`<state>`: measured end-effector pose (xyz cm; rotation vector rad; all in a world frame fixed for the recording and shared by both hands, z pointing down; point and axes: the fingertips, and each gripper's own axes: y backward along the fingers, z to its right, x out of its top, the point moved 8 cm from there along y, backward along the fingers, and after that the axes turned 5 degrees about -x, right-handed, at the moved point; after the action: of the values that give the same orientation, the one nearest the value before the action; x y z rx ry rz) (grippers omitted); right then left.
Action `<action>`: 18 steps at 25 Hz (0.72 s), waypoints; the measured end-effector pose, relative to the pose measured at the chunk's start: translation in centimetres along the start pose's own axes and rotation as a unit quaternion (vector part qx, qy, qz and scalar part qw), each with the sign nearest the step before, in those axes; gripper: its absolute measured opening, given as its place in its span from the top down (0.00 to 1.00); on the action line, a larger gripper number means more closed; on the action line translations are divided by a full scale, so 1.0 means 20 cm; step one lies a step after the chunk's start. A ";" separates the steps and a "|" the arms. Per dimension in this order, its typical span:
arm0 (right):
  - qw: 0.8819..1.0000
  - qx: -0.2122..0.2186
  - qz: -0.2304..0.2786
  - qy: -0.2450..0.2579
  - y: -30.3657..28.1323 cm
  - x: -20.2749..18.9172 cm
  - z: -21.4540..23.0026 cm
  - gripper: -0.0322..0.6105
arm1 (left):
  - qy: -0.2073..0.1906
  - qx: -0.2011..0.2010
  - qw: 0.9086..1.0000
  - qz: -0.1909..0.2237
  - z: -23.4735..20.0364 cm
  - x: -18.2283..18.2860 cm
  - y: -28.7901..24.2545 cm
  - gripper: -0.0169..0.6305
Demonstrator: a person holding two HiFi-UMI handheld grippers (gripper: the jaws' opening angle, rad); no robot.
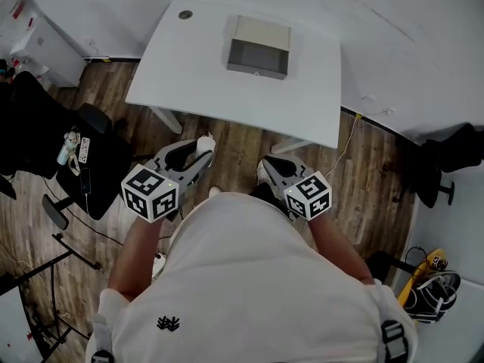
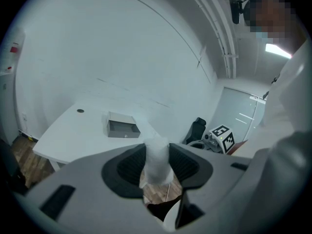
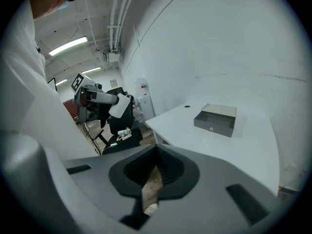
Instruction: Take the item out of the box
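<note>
I look down on a white counter [image 1: 227,82] with a round cable hole [image 1: 185,14] near its far left corner. It stands close to a plain white wall [image 1: 408,29]. The floor [image 1: 234,138] is of brown wooden planks. To the left of the counter stands a black office chair [image 1: 45,138] with some small things on its seat, and beyond it a white cabinet [image 1: 38,40]. A second black chair [image 1: 450,161] is at the right. On the ceiling I see long lit lamps [image 3: 68,45] and white pipes [image 3: 114,18].

Am standing in office-like room: white desk [image 1: 189,66] by white wall [image 3: 219,43], black office chairs [image 1: 34,131] sitting on wood floor [image 1: 234,146].
</note>
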<state>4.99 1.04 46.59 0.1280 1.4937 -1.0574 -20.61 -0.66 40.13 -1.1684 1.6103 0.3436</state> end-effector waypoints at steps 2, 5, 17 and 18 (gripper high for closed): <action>1.000 -0.001 0.001 -0.002 0.01 -0.01 0.01 0.94 | -0.001 -0.001 1.000 -0.001 0.01 0.00 -0.01 0.73; 1.000 -0.004 0.002 -0.002 0.03 -0.01 0.01 0.94 | -0.002 -0.001 1.000 -0.001 0.02 0.00 -0.01 0.73; 1.000 -0.007 -0.001 -0.009 0.02 -0.04 0.02 0.94 | 0.002 -0.006 1.000 -0.009 0.07 -0.01 -0.02 0.73; 1.000 -0.007 -0.002 -0.009 0.02 -0.05 0.03 0.94 | 0.000 -0.006 1.000 -0.010 0.08 -0.01 -0.02 0.73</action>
<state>5.94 1.25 47.26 0.1050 1.4851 -1.0481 -19.37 0.30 39.76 -1.1921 1.5985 0.3403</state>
